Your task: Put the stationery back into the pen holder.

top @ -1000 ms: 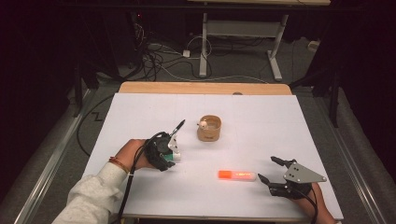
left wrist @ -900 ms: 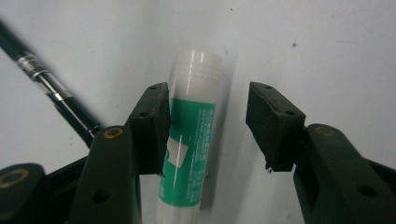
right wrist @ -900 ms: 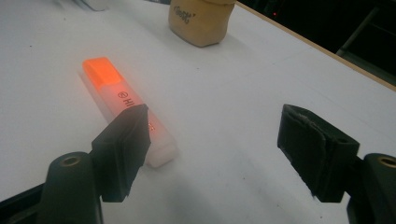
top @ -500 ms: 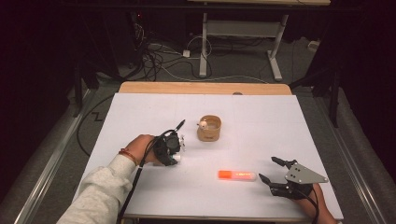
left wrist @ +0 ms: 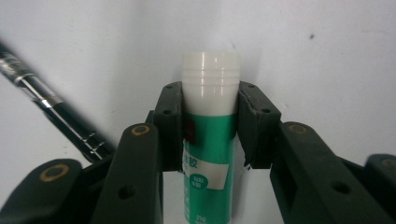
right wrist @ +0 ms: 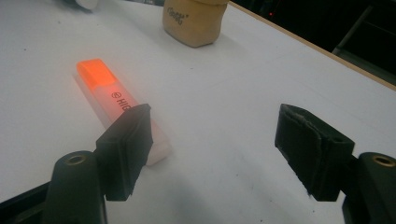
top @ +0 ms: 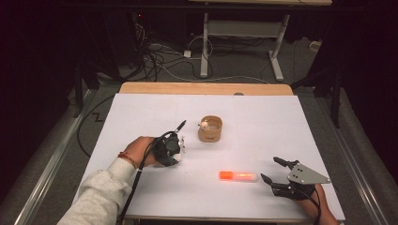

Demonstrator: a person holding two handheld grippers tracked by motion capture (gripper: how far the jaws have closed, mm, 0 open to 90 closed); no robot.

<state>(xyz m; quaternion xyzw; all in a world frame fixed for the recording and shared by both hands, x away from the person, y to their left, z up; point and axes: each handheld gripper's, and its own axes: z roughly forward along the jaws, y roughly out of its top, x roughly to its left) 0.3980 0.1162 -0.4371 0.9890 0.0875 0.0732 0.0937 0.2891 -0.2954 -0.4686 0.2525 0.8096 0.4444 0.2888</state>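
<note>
Glue stick (left wrist: 208, 126), green label with white cap, sits between the left gripper (left wrist: 210, 116) pads; the jaws have just been closing and now both pads press its sides just below the cap, so it's clamped. In the high view the left gripper (top: 170, 149) is at the left-centre of the white table (top: 263, 126), the person's hand (top: 138, 150) behind it, grey sleeve (top: 96, 197) coming up from the bottom edge. A black pen (left wrist: 51, 107) with chrome rings lies on the table just beside the stick, angled away to the upper left in the left gripper view; whether it touches the stick I can't tell. Tan round cup (top: 210, 129) stands near, up and right of the left gripper, something small and white at its rim, too small to identify. Orange highlighter (top: 238, 176) lies flat toward the near edge, between the two grippers. Right gripper (top: 277, 171) is at the lower right, jaws wide apart, nothing between them; in the right gripper view one jaw overlaps the clear end of the highlighter (right wrist: 109, 95) in frame, contact unclear, with the cup (right wrist: 192, 21) farther off.
</note>
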